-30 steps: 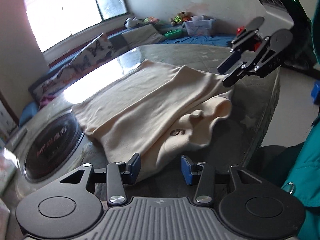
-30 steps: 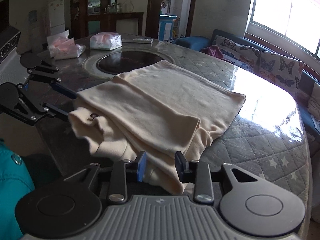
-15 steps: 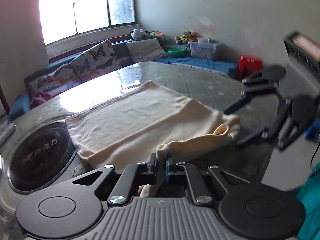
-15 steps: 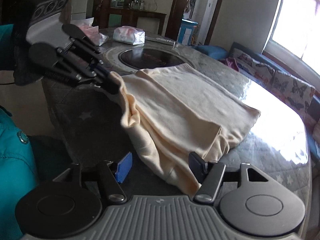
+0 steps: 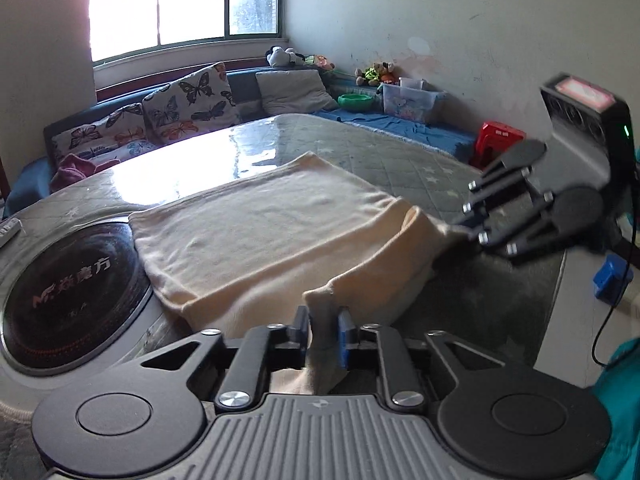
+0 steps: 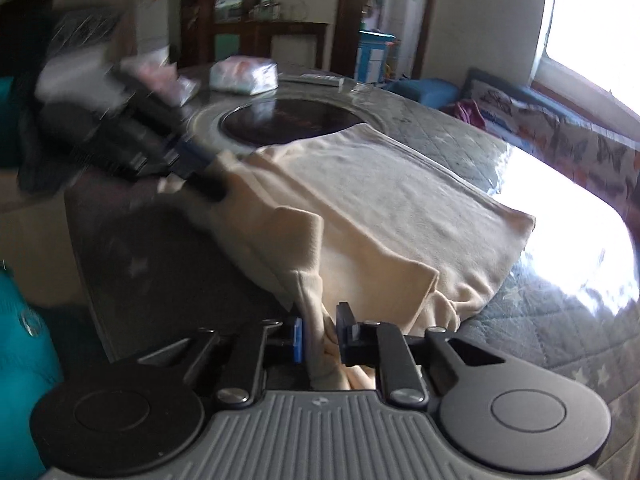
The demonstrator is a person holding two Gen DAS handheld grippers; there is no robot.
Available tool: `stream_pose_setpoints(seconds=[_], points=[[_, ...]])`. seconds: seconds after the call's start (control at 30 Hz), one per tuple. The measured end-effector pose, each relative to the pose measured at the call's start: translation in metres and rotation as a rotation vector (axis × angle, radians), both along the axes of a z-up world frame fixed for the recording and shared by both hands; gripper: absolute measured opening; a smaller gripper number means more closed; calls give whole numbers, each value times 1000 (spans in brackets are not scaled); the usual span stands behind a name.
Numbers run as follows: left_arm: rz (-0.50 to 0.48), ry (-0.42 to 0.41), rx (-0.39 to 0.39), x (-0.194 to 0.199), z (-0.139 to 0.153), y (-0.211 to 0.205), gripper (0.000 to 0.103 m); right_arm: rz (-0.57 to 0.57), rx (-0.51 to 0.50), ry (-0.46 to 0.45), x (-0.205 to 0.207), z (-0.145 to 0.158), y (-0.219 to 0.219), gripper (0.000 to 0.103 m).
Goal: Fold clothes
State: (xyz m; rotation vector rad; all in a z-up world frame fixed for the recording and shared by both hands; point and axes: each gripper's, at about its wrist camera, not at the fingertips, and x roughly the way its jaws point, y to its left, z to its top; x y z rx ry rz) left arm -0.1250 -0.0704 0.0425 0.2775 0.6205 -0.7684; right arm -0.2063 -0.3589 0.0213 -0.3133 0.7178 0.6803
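A cream garment [image 5: 264, 236] lies partly folded on the round table [image 5: 400, 160]; it also shows in the right wrist view [image 6: 400, 208]. My left gripper [image 5: 324, 330] is shut on the garment's near edge and holds it lifted. It appears blurred at the left of the right wrist view [image 6: 200, 176], pinching the cloth. My right gripper [image 6: 318, 330] is shut on the other near corner of the garment. It also shows at the right of the left wrist view [image 5: 464, 228], with cloth pulled taut between both grippers.
A black induction hob [image 5: 60, 292] is set into the table beside the garment. Tissue packs [image 6: 244, 74] lie at the far side. A sofa with butterfly cushions [image 5: 188, 104] runs under the window. A red stool [image 5: 498, 138] stands beyond the table.
Both grippers have closed on the garment's near edge, one at each corner, and lifted it. The right gripper was open half a second ago; the left gripper is moving fast.
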Motion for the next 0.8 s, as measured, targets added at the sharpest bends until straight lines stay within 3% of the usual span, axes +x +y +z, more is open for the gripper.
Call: stream_pose_setpoints(seconds=[0.1,0.3,0.33,0.47,0.8], points=[[3,-36,42,-13,-4,5,42,-14,23,3,3,5,-3,11],[-32,-99,128,-28,-18,8,42,-48,68,7,6,13,-7,10],[-36,-108,148,-29,-22,7,41,-52,73,6,7,14,-8,9],[-27,-119,154,-26,-25,8,9,-72,81,-11,3,15,-8,7],[-48,-119,10,-54,25,25,5,-85,140,-74,-31,41,-24,5]])
